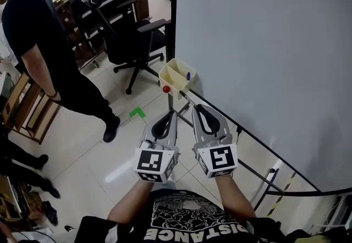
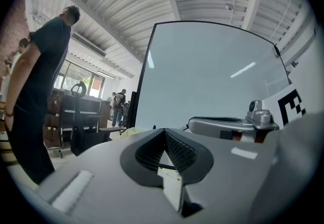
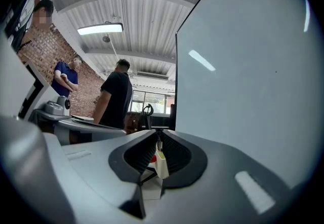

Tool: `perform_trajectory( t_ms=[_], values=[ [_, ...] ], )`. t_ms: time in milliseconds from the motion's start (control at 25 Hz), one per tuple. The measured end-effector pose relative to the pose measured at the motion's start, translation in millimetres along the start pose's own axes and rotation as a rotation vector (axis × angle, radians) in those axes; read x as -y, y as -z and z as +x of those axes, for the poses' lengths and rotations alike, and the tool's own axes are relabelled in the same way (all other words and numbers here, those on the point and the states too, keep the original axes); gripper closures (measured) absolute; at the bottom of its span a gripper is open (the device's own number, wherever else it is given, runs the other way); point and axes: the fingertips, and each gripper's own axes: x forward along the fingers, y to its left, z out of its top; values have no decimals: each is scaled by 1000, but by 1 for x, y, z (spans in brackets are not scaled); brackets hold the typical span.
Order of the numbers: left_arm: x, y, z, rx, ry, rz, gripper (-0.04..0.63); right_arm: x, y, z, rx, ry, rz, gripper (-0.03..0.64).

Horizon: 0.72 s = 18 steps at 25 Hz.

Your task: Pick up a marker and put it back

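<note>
From the head view, a tiled floor (image 1: pixel 82 126) with a green tape mark (image 1: pixel 137 112) runs left of the jaws, and a whiteboard (image 1: pixel 264 44) fills the right side. Beyond the jaw tips stand an office chair (image 1: pixel 132 44) and, off to their left, a person in black (image 1: pixel 49 55). A cream holder (image 1: pixel 175 74) hangs at the board's lower corner, just ahead of both tips. The blue marker (image 1: pixel 188 76) stands in its right compartment, and a red cap (image 1: pixel 166 89) shows at its near corner. The left gripper (image 1: pixel 172 110) and right gripper (image 1: pixel 192 106) lie side by side, pointing at the holder.

In the left gripper view, the left gripper (image 2: pixel 164 132) has its tips meeting, with nothing held. The marker's blue tip (image 2: pixel 154 127) peeks up just left of them, before the board (image 2: pixel 212 76).

In the right gripper view, the right gripper (image 3: pixel 156 135) is closed too and empty. The holder (image 3: pixel 161 163) and red cap (image 3: pixel 153 158) show through the gap behind the tips.
</note>
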Motion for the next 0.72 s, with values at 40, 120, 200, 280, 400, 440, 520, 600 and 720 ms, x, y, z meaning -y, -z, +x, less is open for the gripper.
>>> perform_trajectory(
  t_ms=[40,120,200,280,400,440,520,600,720],
  values=[
    [-2,0,3,0,2,0,589,1,2,4,-3,0,-1,583],
    [-5,1,8,-2,7,0,589,2,6,11,-12,3,0,583],
    [-9,2,13,-4,10,0,589,4,10,17,-22,5,3,583],
    [-14,3,18,-7,13,-1,589,6,13,25,-31,8,4,583],
    [-22,4,25,-11,12,-1,589,7,19,37,-44,8,-3,583],
    [-26,4,27,-12,12,-1,589,8,21,42,-50,8,-6,583],
    [-31,4,31,-14,13,-2,589,9,27,50,-65,8,-8,583],
    [-34,3,35,-14,16,-4,589,9,31,57,-78,10,-8,583],
    [-39,4,40,-18,23,-6,589,11,39,67,-98,14,-8,583]
  ],
)
